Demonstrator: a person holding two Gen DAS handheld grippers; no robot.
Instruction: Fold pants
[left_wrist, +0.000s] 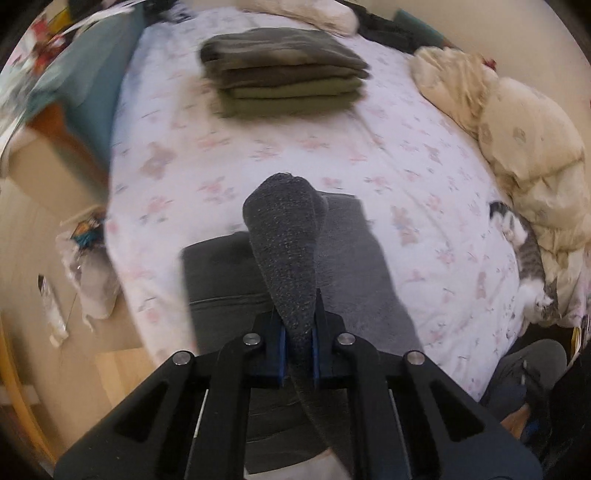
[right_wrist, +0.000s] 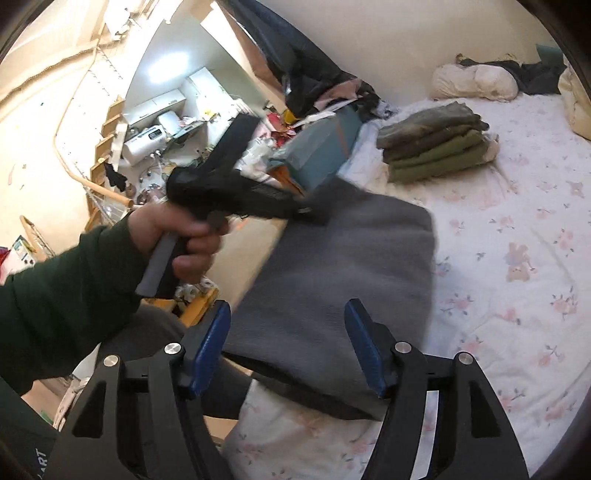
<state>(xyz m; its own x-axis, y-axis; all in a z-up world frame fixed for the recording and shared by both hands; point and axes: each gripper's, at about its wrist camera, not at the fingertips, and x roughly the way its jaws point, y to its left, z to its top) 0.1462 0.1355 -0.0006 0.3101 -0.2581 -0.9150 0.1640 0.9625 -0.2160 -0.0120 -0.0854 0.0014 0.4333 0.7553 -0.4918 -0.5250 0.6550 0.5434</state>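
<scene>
Left gripper pinches a fuzzy dark-grey knit fold of the charcoal fleece pants at lower centre; right gripper gapes wide, blue pads bare.

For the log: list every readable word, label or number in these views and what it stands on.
"ART": white letters on the dark garment at the lower left of the right wrist view, cut off by the frame edge.
Boxes and papers in the clutter beside the bed: print too blurred to read.
Left wrist view: none.
</scene>
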